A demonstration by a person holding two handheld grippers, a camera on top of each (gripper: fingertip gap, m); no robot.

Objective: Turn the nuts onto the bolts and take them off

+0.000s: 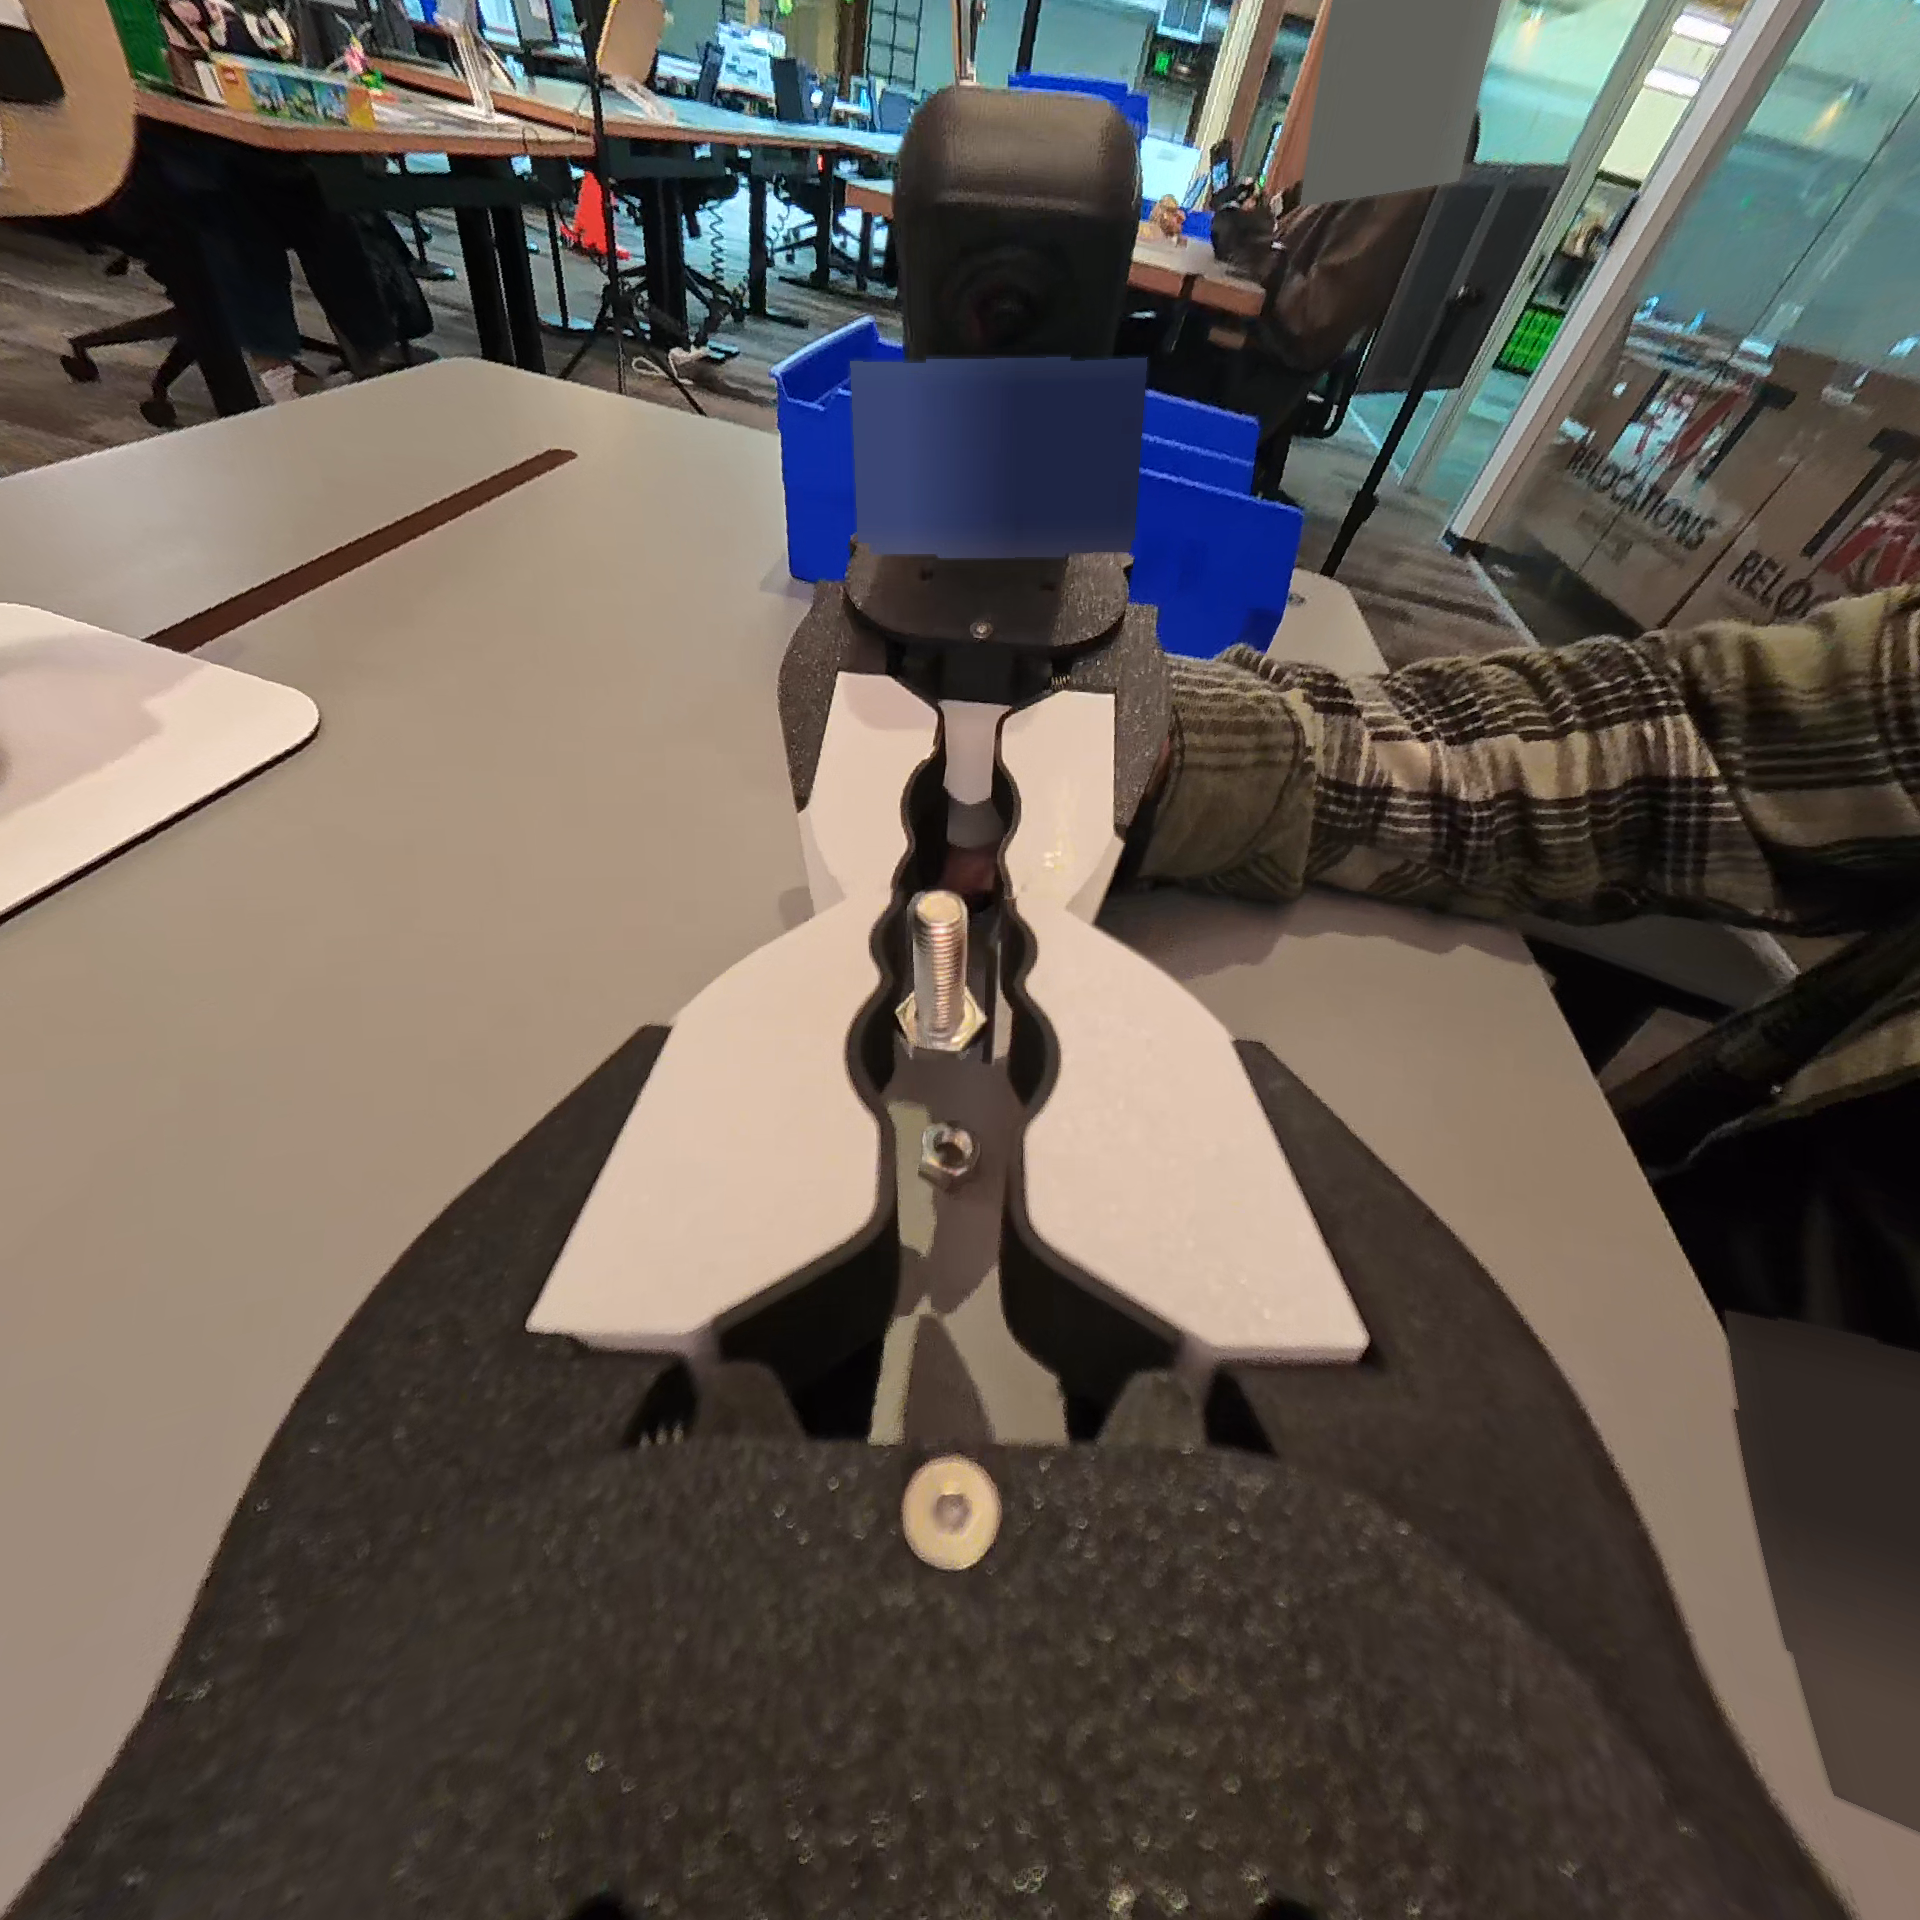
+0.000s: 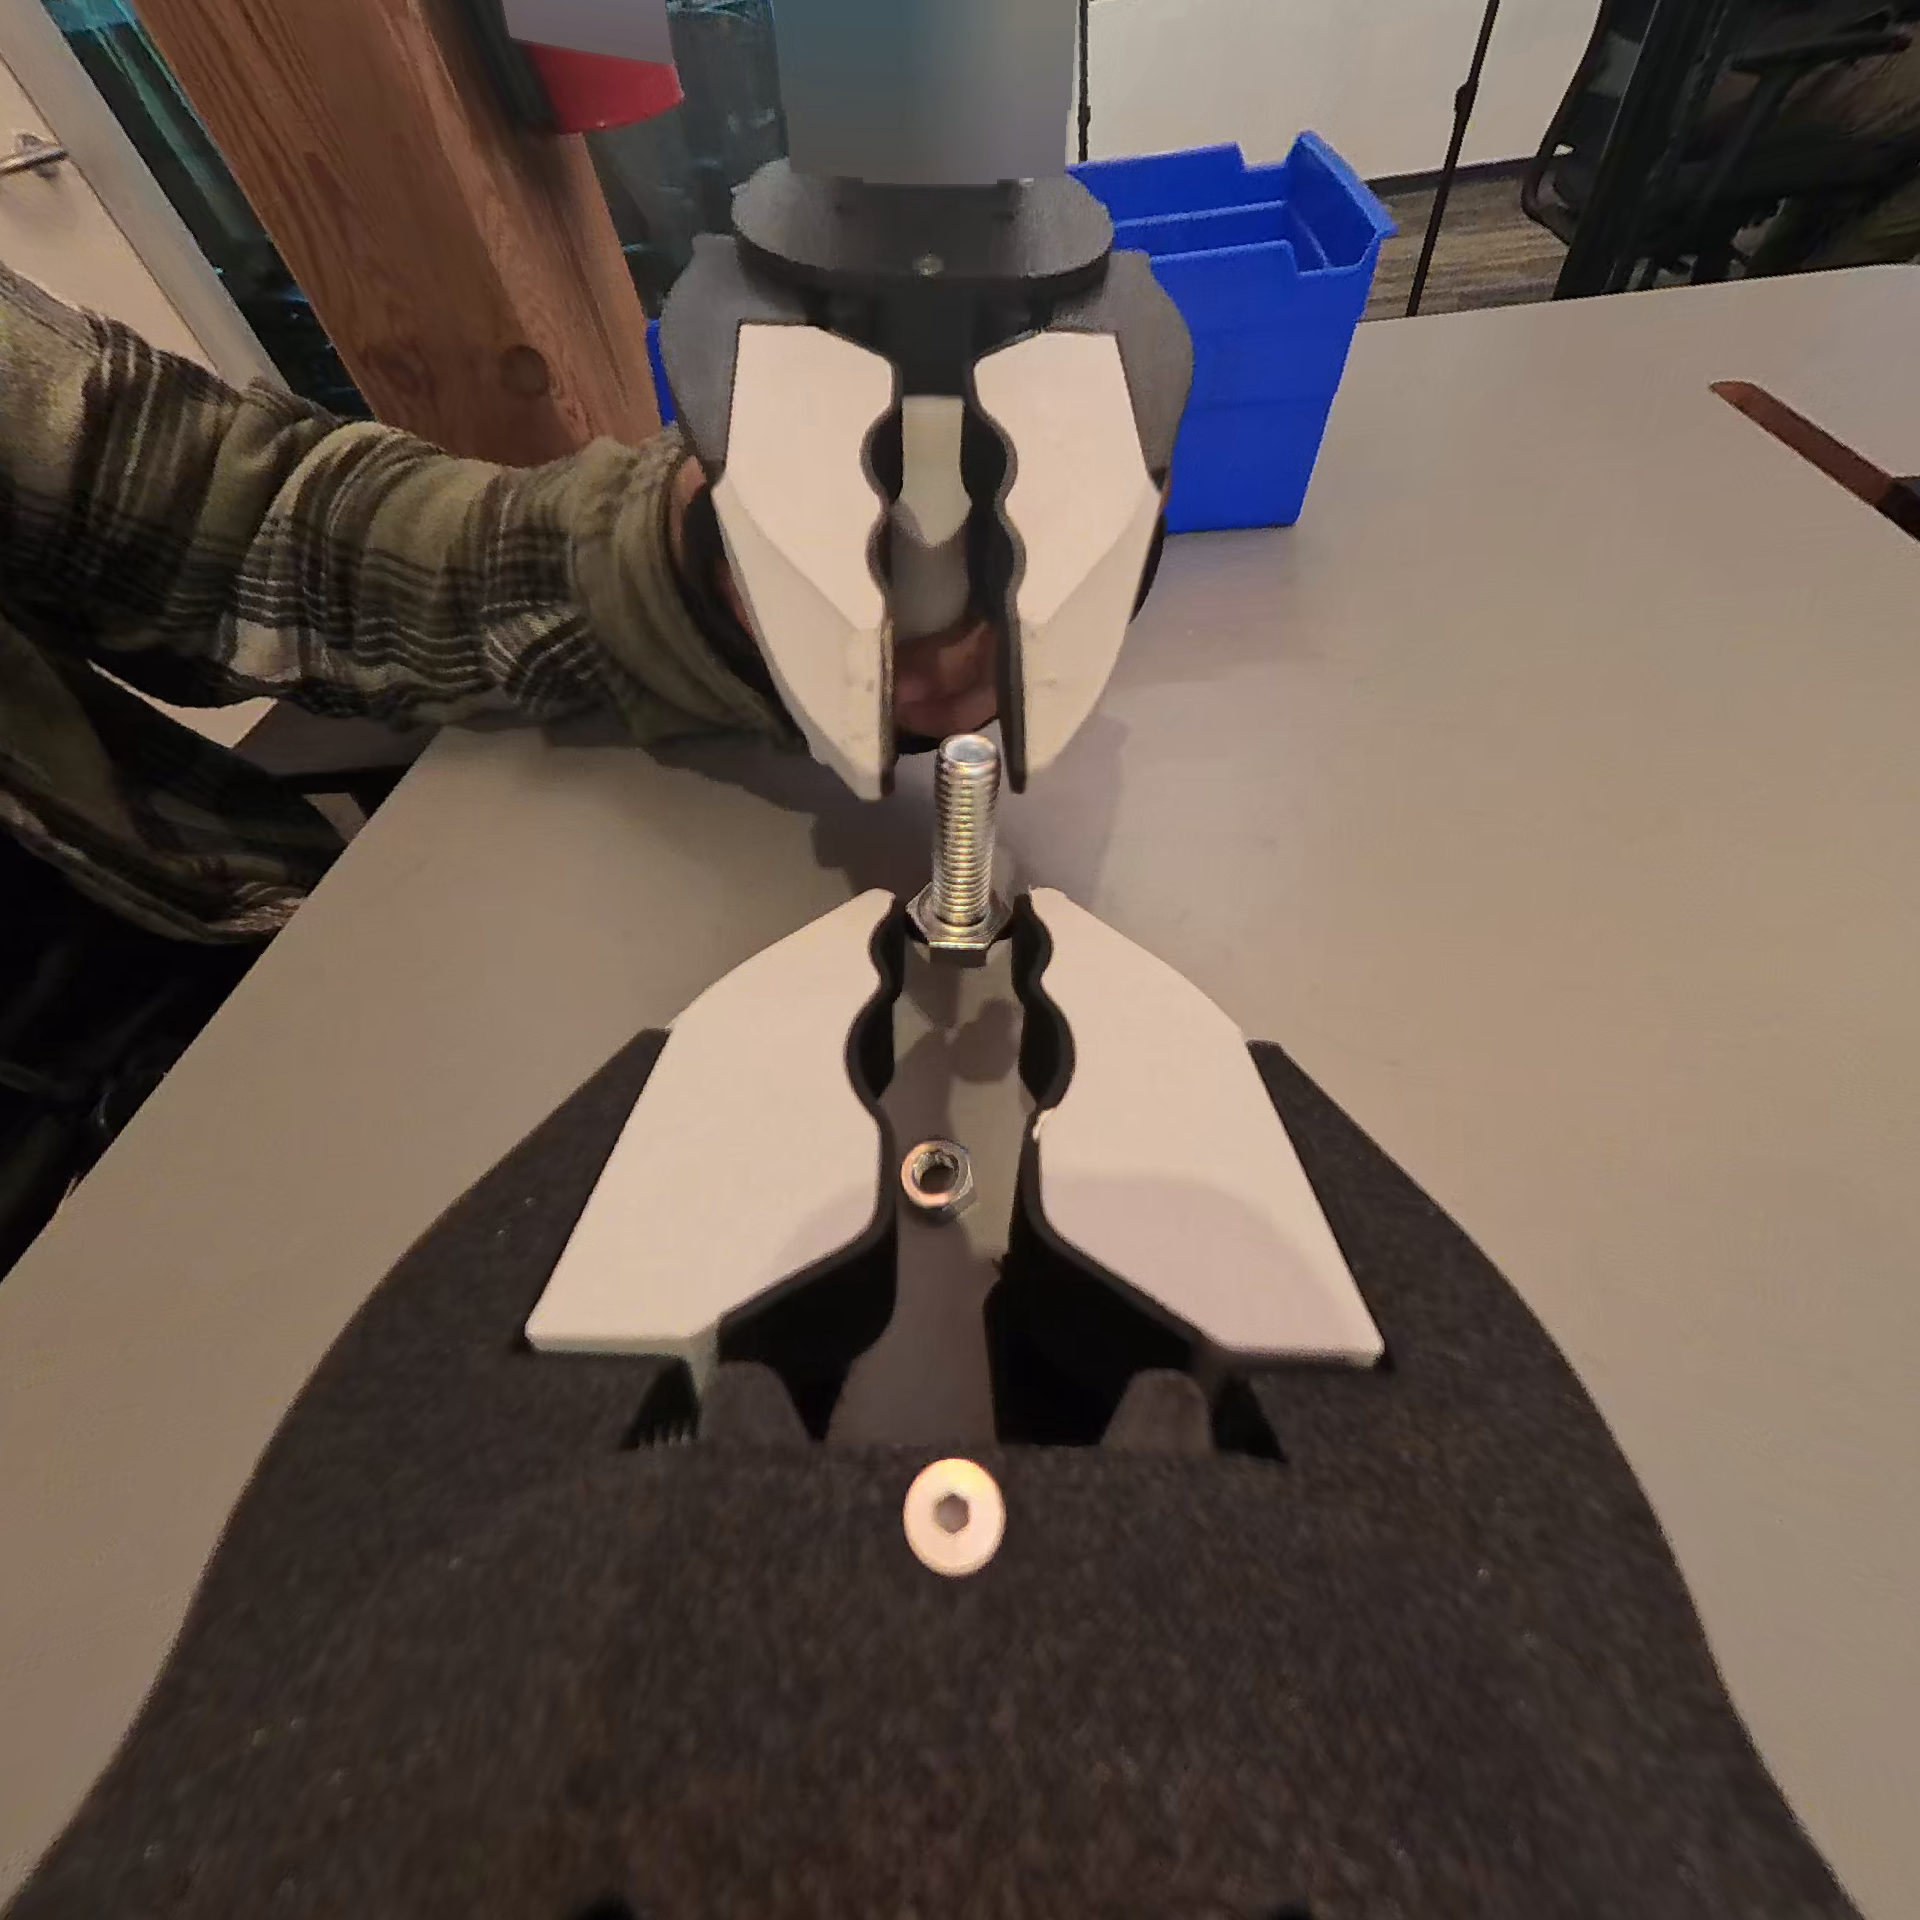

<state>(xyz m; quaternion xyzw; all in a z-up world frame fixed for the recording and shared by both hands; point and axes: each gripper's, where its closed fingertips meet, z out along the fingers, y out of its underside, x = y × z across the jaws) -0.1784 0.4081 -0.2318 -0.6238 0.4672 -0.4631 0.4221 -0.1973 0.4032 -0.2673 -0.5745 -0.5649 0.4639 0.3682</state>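
A bolt (image 1: 935, 966) stands upright, head down, on the grey table (image 1: 416, 831), near the edge where a plaid sleeve (image 1: 1507, 769) rests. The two grippers face each other tip to tip with the bolt between them.

The left gripper (image 1: 940, 914) has its fingers at a narrow gap and holds nothing. In its own view the bolt shows through that gap at the tips. A loose nut (image 1: 945, 1153) lies flat on the table farther back between the fingers.

The right gripper (image 2: 956, 904) is likewise narrowly parted and holds nothing. The bolt's hex base sits right at its fingertips; I cannot tell whether they touch. A second nut (image 2: 938, 1184) lies in its gap. Blue bins (image 1: 1216, 520) stand at the far edge.
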